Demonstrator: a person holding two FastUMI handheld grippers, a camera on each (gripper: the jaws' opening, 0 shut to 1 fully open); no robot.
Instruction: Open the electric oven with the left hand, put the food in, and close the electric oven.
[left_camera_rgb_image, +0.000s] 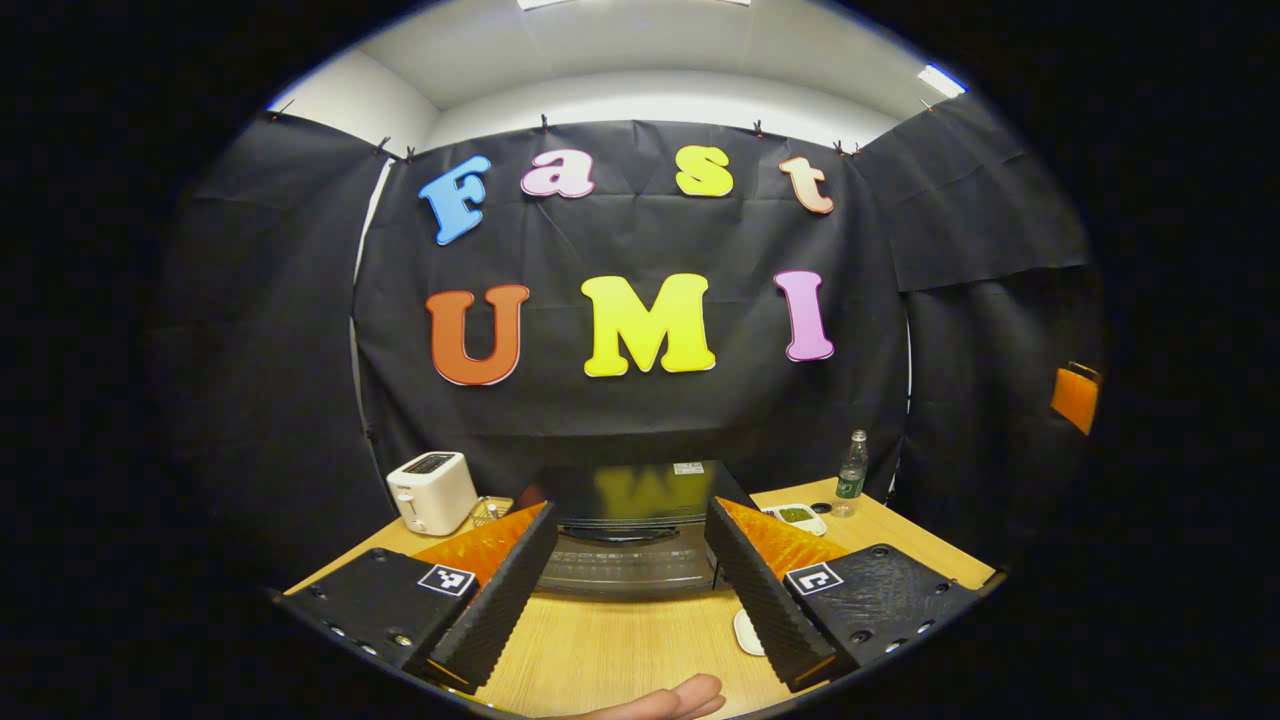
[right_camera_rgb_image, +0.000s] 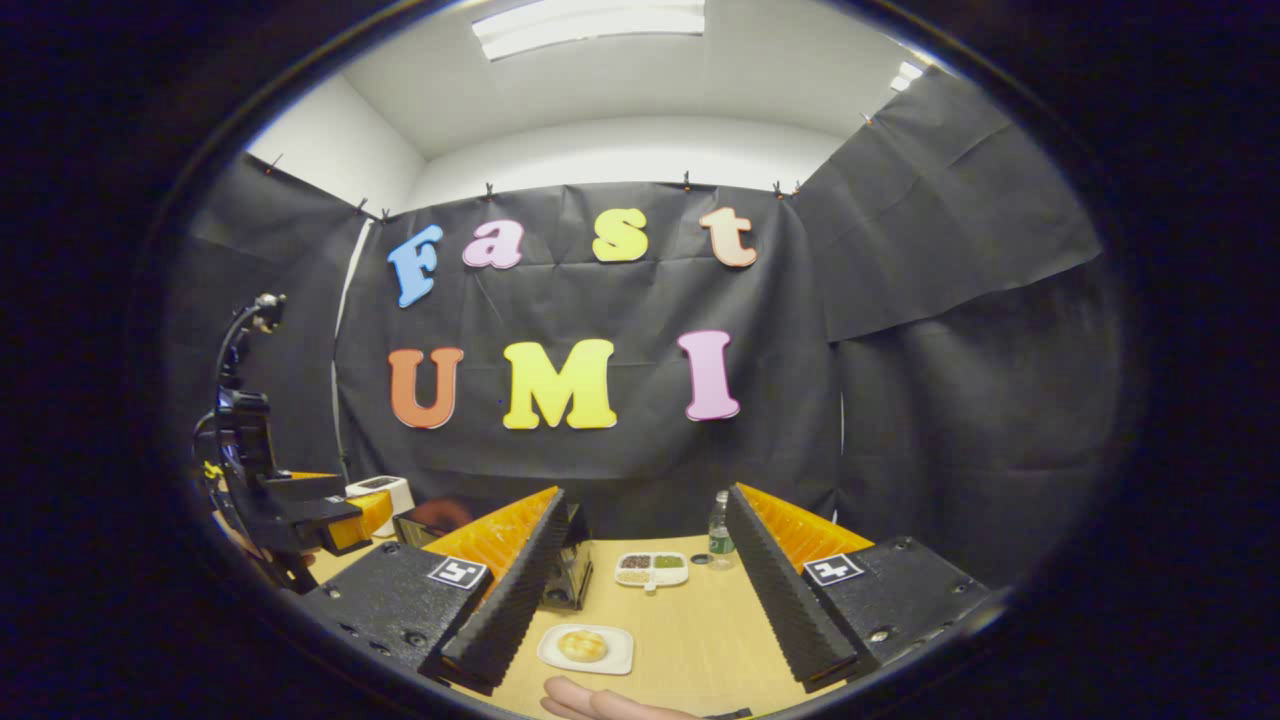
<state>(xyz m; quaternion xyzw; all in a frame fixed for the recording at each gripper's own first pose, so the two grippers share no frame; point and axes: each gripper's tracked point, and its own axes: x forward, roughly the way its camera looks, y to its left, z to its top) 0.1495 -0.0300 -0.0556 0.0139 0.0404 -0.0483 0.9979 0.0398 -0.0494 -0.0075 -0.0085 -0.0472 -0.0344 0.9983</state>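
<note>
A: Left gripper view, near first. Left tongs (left_camera_rgb_image: 630, 590) released, fingers wide apart, nothing between them, hovering over the wood surface (left_camera_rgb_image: 620, 650). Fingertips of a hand (left_camera_rgb_image: 670, 700) at 6 o'clock, bottom edge.

B: Oven?

A: Oven (left_camera_rgb_image: 635, 530) dead ahead at 12 o'clock of the tongs, black, door closed, handle across the top of the glass. Edge of the plate (left_camera_rgb_image: 747, 632) at 4 o'clock, mostly hidden behind the right finger.

B: Farther back?

A: Toaster (left_camera_rgb_image: 432, 491) at 10 o'clock, white, beside the oven. Small basket just right of it, contents too small to tell. Divided dish (left_camera_rgb_image: 797, 517) at 2 o'clock, bottle (left_camera_rgb_image: 851, 475) just past it, upright.

B: Right gripper view?

A: Right tongs (right_camera_rgb_image: 640, 590) released too, wide gap, empty. Hand at 6 o'clock. Plate with a bun (right_camera_rgb_image: 583, 645) on the surface between the fingers, nearer the left one, not touched. Oven's corner at 11 o'clock behind the left finger. Dish and bottle at 12 to 1 o'clock. The left tongs show far off at 9 o'clock, toaster behind them.
</note>
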